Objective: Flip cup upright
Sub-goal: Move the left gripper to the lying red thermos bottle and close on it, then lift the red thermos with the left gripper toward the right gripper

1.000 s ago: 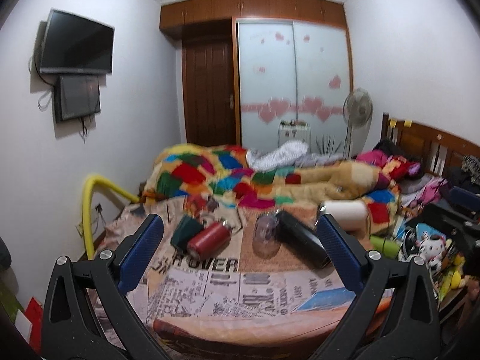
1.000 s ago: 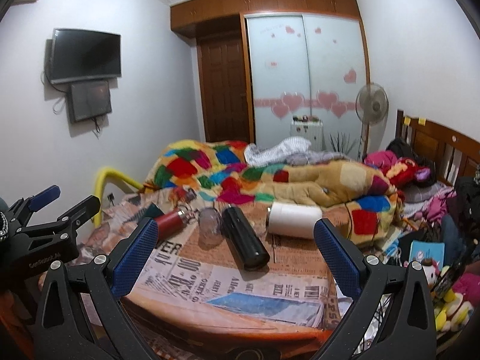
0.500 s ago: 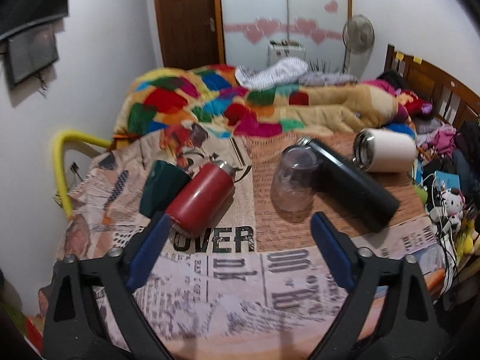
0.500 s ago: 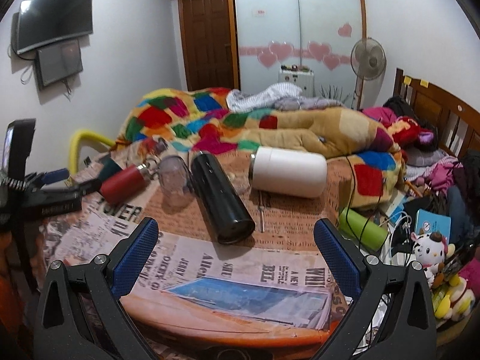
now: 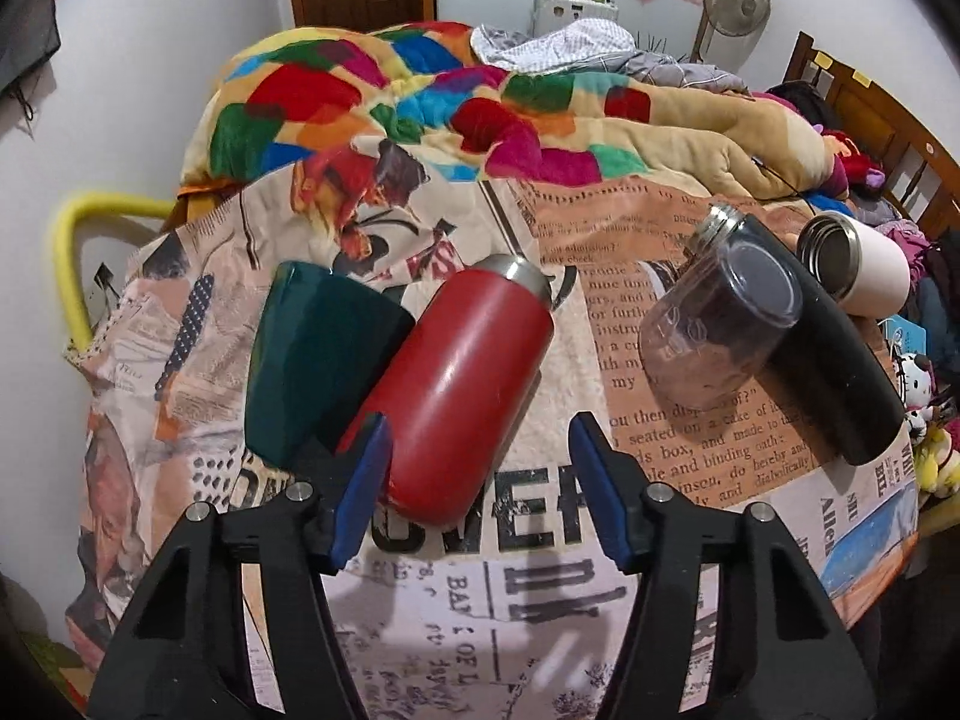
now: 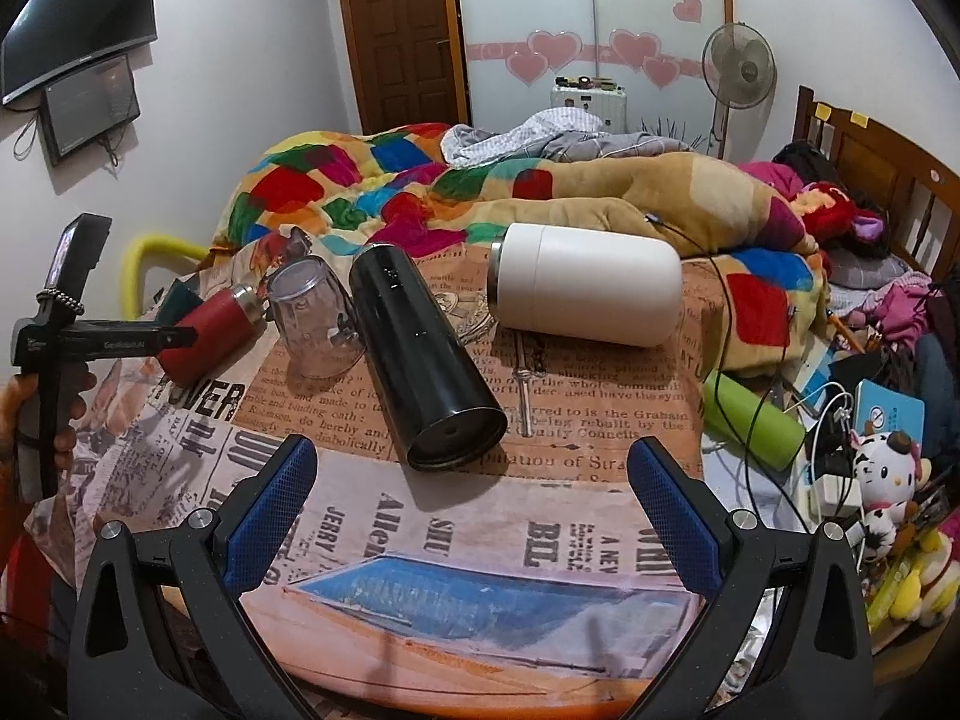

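Several cups lie on their sides on a newspaper-print table cloth [image 5: 540, 630]. A red flask [image 5: 462, 384] lies with its base between the fingers of my open left gripper [image 5: 480, 492]; the pads stand apart from it. A dark green cup [image 5: 312, 354] lies against its left side. A clear cup [image 5: 720, 336], a black flask [image 5: 834, 360] and a white flask [image 5: 858, 264] lie to the right. My open right gripper [image 6: 468, 510] hovers in front of the black flask [image 6: 426, 360]; the white flask [image 6: 588, 294] lies behind.
A bed with a patchwork quilt [image 6: 480, 192] lies behind the table. A green bottle [image 6: 750, 420], cables and plush toys [image 6: 888, 480] crowd the right side. A yellow rail [image 5: 66, 252] stands at the left. The left gripper and hand show in the right wrist view [image 6: 66, 348].
Both grippers have moved down and forward toward the table. The left gripper has come up around the base of the red flask. The right gripper has come closer to the black flask.
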Action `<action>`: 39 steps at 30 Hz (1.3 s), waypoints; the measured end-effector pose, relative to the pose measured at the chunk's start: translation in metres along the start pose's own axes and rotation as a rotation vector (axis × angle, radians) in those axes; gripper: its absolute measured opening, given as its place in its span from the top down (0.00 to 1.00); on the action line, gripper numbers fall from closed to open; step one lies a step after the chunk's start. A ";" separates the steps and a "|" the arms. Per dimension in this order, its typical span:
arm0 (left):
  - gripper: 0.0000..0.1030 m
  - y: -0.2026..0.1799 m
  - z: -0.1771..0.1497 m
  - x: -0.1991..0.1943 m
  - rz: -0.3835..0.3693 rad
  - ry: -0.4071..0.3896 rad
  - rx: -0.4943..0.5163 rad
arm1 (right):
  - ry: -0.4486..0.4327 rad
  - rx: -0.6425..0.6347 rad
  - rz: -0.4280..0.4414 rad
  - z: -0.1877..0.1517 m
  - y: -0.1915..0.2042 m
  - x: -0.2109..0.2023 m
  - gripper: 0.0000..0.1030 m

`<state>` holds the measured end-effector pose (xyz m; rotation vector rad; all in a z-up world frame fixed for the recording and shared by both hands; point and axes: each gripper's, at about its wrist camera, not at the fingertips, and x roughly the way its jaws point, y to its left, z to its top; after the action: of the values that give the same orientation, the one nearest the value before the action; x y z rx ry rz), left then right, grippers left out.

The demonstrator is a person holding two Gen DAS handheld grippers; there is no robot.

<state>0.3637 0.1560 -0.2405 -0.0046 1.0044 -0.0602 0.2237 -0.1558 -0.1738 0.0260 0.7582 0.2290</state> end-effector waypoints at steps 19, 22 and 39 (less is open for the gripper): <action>0.41 0.005 0.026 0.023 0.002 0.099 0.032 | -0.010 -0.018 0.013 0.000 0.000 0.004 0.00; 0.41 0.012 0.027 0.032 -0.026 0.137 0.012 | -0.018 -0.004 0.018 0.000 -0.002 0.004 0.00; 0.34 -0.017 0.020 0.070 -0.107 0.207 0.054 | 0.001 -0.022 0.037 -0.005 0.007 0.012 0.00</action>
<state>0.4172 0.1350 -0.2882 -0.0028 1.2087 -0.1890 0.2268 -0.1464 -0.1846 0.0195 0.7566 0.2726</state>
